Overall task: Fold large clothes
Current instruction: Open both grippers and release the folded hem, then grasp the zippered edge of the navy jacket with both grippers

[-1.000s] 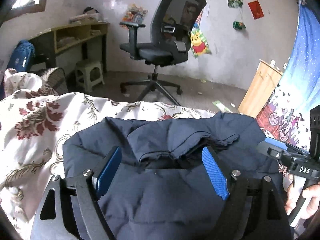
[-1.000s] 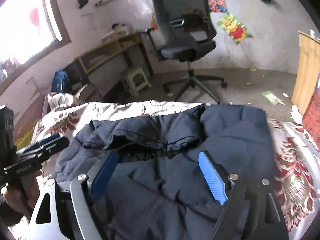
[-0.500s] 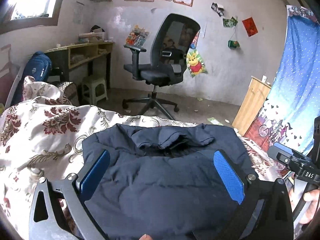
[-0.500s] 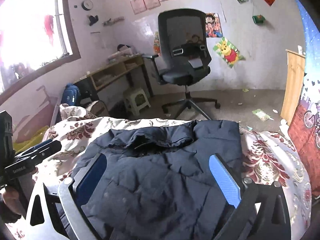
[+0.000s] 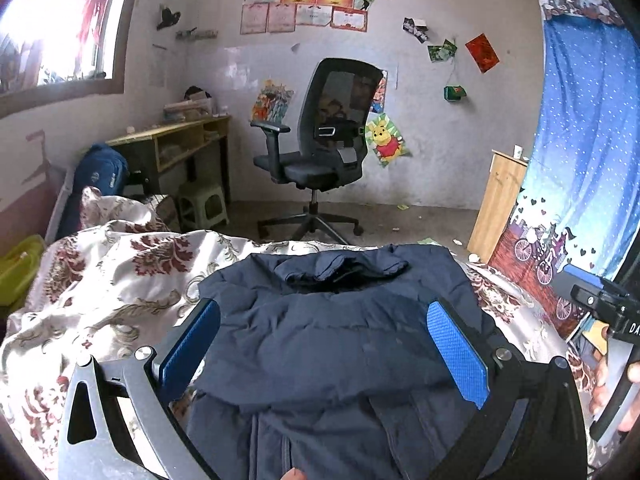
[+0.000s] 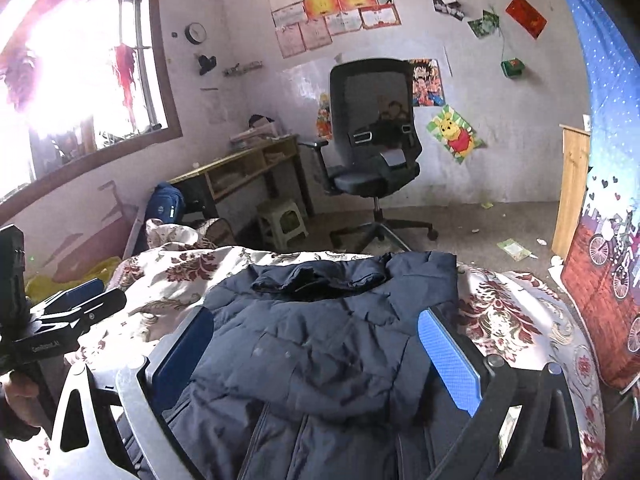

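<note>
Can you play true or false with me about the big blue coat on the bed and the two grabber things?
1. The navy jacket lies on the flowery bedspread. True.
2. The left gripper is pinching the jacket tight. False: its jaws stand wide open above the jacket, holding nothing.
3. The right gripper has its jaws open too. True.
4. The office chair is bright red. False: it is black and grey.
5. A Winnie the Pooh picture is on the wall behind the chair. True.
6. The jacket is hanging from the window. False: it lies on the bed.
</note>
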`<control>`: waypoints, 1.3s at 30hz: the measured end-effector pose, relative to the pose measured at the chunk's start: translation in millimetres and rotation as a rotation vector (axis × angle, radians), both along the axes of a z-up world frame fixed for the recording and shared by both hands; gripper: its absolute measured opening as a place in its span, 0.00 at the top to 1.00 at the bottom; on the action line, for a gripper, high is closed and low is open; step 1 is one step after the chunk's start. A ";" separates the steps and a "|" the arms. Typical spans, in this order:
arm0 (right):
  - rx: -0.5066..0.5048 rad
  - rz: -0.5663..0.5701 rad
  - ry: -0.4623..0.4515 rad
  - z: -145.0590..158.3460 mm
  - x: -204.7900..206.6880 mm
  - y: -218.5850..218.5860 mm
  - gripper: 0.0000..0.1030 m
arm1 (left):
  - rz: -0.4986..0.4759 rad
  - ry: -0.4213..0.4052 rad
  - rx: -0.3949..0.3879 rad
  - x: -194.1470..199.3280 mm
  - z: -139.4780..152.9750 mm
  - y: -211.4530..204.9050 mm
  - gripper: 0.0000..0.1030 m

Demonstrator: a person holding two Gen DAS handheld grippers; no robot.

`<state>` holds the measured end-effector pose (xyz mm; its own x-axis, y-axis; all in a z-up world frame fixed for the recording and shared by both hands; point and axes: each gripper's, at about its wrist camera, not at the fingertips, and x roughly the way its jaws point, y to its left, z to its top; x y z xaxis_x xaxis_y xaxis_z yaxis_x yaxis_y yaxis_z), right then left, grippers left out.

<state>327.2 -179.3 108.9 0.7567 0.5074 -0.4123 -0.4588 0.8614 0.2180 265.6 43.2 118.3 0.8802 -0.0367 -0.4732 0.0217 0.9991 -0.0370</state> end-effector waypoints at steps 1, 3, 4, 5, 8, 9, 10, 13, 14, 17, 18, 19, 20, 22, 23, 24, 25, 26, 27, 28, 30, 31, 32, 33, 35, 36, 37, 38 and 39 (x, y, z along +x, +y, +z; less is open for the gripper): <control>-0.002 0.001 -0.005 1.9 -8.4 -2.4 0.00 | 0.003 0.000 0.007 -7.5 1.0 -1.7 0.01; -0.007 0.008 -0.014 4.2 -22.6 -6.5 0.00 | 0.006 0.004 0.019 -23.1 2.7 -5.2 0.01; -0.013 0.008 -0.018 5.3 -30.8 -8.9 0.00 | 0.006 0.008 0.026 -30.7 3.5 -7.7 0.01; -0.017 0.007 -0.019 5.9 -36.0 -11.6 0.00 | 0.004 0.010 0.033 -36.5 4.1 -8.6 0.01; -0.025 0.002 -0.020 5.5 -59.2 -19.4 0.00 | 0.005 0.016 0.057 -59.9 2.4 -14.8 0.01; -0.027 0.000 -0.021 4.6 -66.4 -22.0 0.00 | 0.002 0.019 0.065 -67.3 1.0 -16.8 0.01; -0.031 -0.004 -0.020 3.6 -73.6 -24.6 0.00 | -0.002 0.022 0.075 -75.3 -1.2 -19.5 0.01; -0.053 -0.017 -0.021 -1.8 -95.7 -32.3 0.00 | -0.018 0.041 0.098 -94.4 -11.1 -24.0 0.01; -0.068 -0.023 -0.019 -5.4 -102.7 -34.1 0.00 | -0.030 0.047 0.106 -102.3 -15.4 -26.0 0.01; -0.114 -0.030 0.007 -21.3 -120.8 -38.4 0.00 | -0.053 0.064 0.124 -117.4 -28.3 -27.2 0.01; -0.126 -0.031 0.021 -28.0 -125.4 -40.1 0.00 | -0.063 0.072 0.128 -122.4 -34.2 -26.9 0.01; -0.142 -0.029 0.040 -36.0 -129.3 -41.9 0.00 | -0.075 0.084 0.132 -127.1 -41.0 -26.7 0.01; -0.155 -0.027 0.057 -43.1 -131.8 -42.6 0.00 | -0.084 0.095 0.135 -130.2 -46.5 -26.0 0.01; -0.190 -0.019 0.102 -59.0 -136.4 -45.4 0.00 | -0.103 0.124 0.141 -136.0 -60.9 -26.4 0.01; -0.210 -0.015 0.127 -67.8 -138.7 -46.8 0.00 | -0.113 0.139 0.143 -138.4 -68.1 -27.5 0.01; -0.228 -0.009 0.148 -75.6 -140.5 -47.8 0.00 | -0.125 0.152 0.146 -141.5 -76.4 -28.3 0.01; -0.250 0.001 0.173 -83.3 -141.7 -47.6 0.00 | -0.140 0.166 0.149 -144.0 -83.8 -28.9 0.01; -0.278 0.012 0.205 -91.4 -142.3 -46.9 0.00 | -0.161 0.183 0.155 -146.3 -92.8 -31.1 0.01; -0.305 0.026 0.237 -99.4 -142.7 -46.0 0.00 | -0.173 0.194 0.161 -149.6 -100.7 -33.7 0.01; -0.335 0.046 0.275 -107.5 -142.1 -44.4 0.00 | -0.186 0.206 0.170 -151.9 -108.1 -35.5 0.01; -0.387 0.082 0.334 -123.6 -143.0 -41.5 0.00 | -0.215 0.232 0.181 -155.9 -121.5 -37.6 0.01; -0.408 0.097 0.353 -129.7 -143.2 -40.5 0.00 | -0.233 0.248 0.186 -158.2 -128.5 -38.9 0.01; -0.438 0.115 0.376 -137.2 -144.6 -38.6 0.00 | -0.249 0.261 0.192 -160.8 -135.0 -40.0 0.01; -0.474 0.140 0.402 -145.5 -146.4 -36.3 0.00 | -0.261 0.270 0.197 -162.6 -139.9 -40.0 0.01; -0.532 0.172 0.431 -157.8 -150.6 -31.9 0.00 | -0.282 0.292 0.216 -165.6 -149.4 -41.6 0.01; -0.566 0.192 0.444 -164.4 -153.4 -29.9 0.00 | -0.293 0.307 0.227 -167.4 -155.5 -41.7 0.01; -0.601 0.212 0.457 -171.0 -156.8 -28.0 0.00 | -0.300 0.320 0.236 -168.0 -160.0 -42.3 0.01; -0.623 0.227 0.465 -175.6 -158.2 -27.3 0.00 | -0.306 0.330 0.242 -168.6 -164.4 -42.4 0.01; -0.653 0.251 0.481 -182.3 -160.7 -25.7 0.00 | -0.312 0.342 0.250 -169.4 -169.3 -42.8 0.01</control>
